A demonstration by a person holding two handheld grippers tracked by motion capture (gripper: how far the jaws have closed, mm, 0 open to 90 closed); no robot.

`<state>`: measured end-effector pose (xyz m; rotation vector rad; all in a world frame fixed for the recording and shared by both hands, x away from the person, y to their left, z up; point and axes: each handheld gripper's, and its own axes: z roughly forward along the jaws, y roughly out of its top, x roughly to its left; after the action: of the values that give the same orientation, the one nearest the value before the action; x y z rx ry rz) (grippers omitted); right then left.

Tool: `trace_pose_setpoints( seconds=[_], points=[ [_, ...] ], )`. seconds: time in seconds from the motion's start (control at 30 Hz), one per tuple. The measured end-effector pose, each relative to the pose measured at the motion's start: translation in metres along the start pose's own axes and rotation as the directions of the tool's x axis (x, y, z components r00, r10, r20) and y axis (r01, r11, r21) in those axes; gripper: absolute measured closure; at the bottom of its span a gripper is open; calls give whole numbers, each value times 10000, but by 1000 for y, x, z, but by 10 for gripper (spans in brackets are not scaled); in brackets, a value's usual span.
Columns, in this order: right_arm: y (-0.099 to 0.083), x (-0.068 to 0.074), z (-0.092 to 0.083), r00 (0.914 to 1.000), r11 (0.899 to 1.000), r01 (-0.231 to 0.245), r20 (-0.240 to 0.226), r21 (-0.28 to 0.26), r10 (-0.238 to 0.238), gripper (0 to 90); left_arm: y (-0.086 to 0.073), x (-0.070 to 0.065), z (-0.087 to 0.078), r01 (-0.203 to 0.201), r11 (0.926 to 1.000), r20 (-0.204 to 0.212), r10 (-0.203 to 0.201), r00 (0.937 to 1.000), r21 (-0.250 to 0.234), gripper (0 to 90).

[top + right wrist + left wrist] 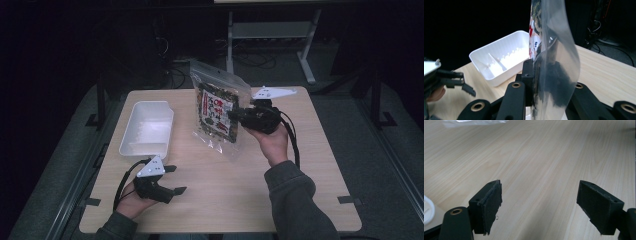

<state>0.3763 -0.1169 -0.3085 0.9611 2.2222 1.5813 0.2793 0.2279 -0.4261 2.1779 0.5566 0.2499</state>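
The right hand-held gripper (235, 114) pinches the snack bag (218, 107) upright above the worktop (225, 195); likely bound for the white tray (131, 142). The left hand-held gripper (175, 179) hangs spread, empty.

My left gripper (172, 179) and right gripper (235, 114): matte black bodies, each topped by a pale grey three-cornered plate with small holes, black cable trailing. Jaw arms show brass-ringed screw holes. Sleeves grey-green, cuffed.

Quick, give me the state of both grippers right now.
Left gripper: open, nothing between its jaws, above bare table.
Right gripper: shut on the snack bag, holding it upright off the table.
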Motion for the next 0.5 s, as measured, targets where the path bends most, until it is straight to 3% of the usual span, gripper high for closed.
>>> trace_pose_setpoints(
  seconds=[0.5],
  points=[
    [26, 19, 44, 9995, 9991, 241, 196, -344, -234, 754, -16, 1, -10, -33, 9985, -184, 43, 9998, 544, 199]
  ],
)
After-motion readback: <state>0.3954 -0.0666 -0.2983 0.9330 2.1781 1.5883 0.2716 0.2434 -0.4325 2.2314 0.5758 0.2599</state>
